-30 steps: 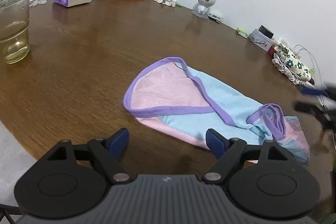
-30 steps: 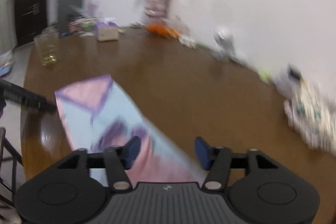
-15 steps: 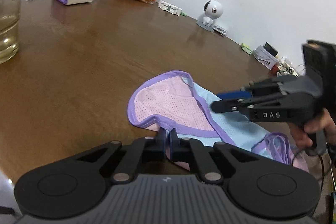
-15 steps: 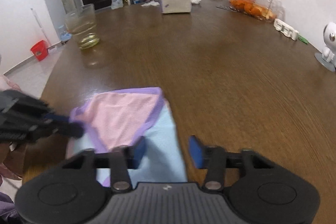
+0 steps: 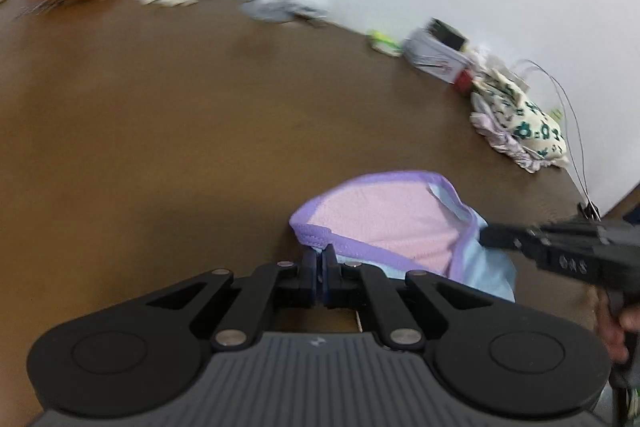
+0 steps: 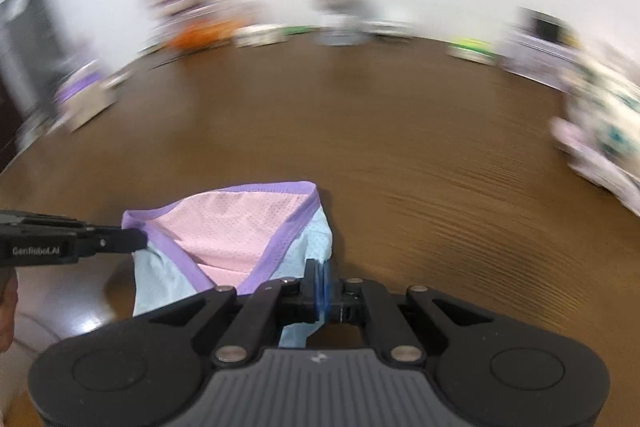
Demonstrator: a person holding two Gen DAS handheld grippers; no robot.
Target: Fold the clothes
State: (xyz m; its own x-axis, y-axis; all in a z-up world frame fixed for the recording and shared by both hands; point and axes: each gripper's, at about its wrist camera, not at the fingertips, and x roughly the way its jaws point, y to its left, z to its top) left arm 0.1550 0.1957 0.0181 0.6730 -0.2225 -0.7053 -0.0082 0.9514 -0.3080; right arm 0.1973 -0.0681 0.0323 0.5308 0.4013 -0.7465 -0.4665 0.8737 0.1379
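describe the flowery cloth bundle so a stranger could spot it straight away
Start from the brown table and follow its far edge along the white wall to the right end. Past the small box lies the bundle: crumpled cream cloth with dark green flowers and a pale frilly edge, unlike the pink and blue garment nearby.
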